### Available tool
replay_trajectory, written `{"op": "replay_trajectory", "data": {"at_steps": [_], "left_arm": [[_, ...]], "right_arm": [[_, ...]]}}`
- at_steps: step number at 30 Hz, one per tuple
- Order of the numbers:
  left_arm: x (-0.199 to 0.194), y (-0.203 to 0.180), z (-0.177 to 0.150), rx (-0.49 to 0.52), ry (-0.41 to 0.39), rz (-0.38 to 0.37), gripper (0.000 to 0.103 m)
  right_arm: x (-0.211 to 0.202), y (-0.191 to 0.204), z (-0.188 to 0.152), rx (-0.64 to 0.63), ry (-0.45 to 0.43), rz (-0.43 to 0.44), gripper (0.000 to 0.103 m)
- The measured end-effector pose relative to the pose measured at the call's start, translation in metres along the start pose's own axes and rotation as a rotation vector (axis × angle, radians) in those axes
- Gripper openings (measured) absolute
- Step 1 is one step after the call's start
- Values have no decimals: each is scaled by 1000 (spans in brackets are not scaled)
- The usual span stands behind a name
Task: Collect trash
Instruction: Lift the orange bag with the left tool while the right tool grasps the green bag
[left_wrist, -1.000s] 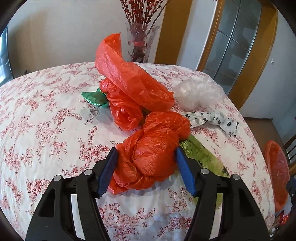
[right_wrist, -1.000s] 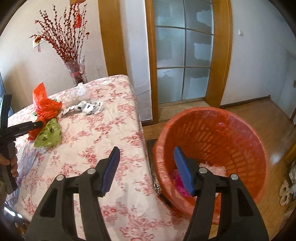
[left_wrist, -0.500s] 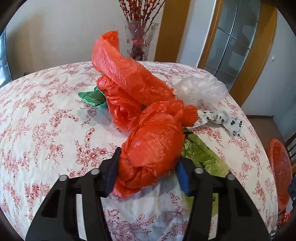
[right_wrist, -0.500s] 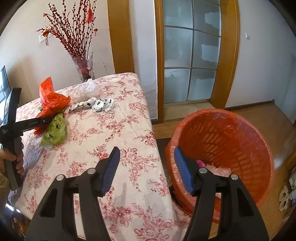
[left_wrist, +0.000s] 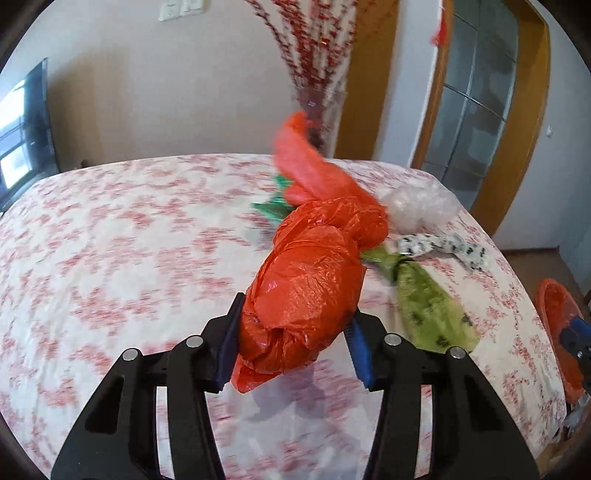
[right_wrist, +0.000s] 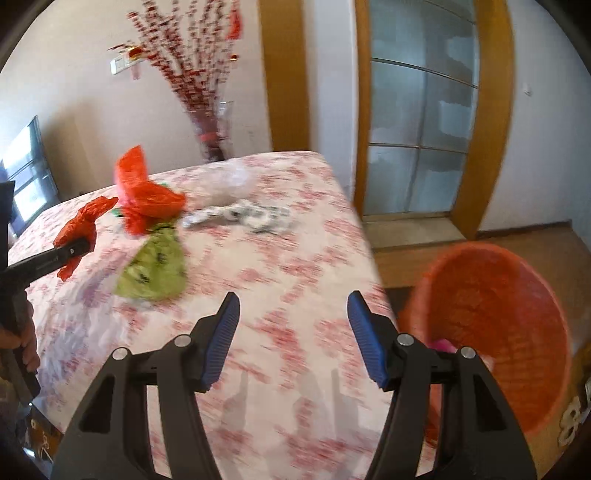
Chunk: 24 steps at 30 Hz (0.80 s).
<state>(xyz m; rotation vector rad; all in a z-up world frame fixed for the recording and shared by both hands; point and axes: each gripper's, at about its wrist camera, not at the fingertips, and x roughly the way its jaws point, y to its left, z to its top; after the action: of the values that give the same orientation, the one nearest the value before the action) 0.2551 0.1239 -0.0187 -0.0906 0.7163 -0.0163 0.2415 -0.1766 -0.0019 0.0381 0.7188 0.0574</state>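
- Floral-print cloth covers the tabletop (left_wrist: 110, 258).
- Orange mesh basket (right_wrist: 498, 314) stands on the floor at 3 o'clock of the tabletop.
- Left gripper (left_wrist: 293, 345): jaws clenched on a crumpled orange bag (left_wrist: 310, 288), lifted clear of the cloth.
- Right gripper (right_wrist: 293, 338): jaws released, empty.
- Green bag (left_wrist: 428, 306) lies at 3 o'clock of the orange bag.
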Motion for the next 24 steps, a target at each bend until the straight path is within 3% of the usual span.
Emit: {"op": "replay_trajectory", "data": {"at_steps": [10,15,20,22,24], "left_arm": [[-10,55,6,-75,-50,102,50],[-5,72,11,-90,-53,117,50],[2,83,12,-110,-38,112,50],[3,83,11,-111,-35,108,50],[3,82,10,-110,-33,103,50]], "right_arm": [[65,105,40,-98,29,180,60],[110,140,51,-126,91,164,60],[143,145,52,-105,185,131,60],[145,143,48,-108,197,117,49],[141,139,44,-108,201,103,26]]}}
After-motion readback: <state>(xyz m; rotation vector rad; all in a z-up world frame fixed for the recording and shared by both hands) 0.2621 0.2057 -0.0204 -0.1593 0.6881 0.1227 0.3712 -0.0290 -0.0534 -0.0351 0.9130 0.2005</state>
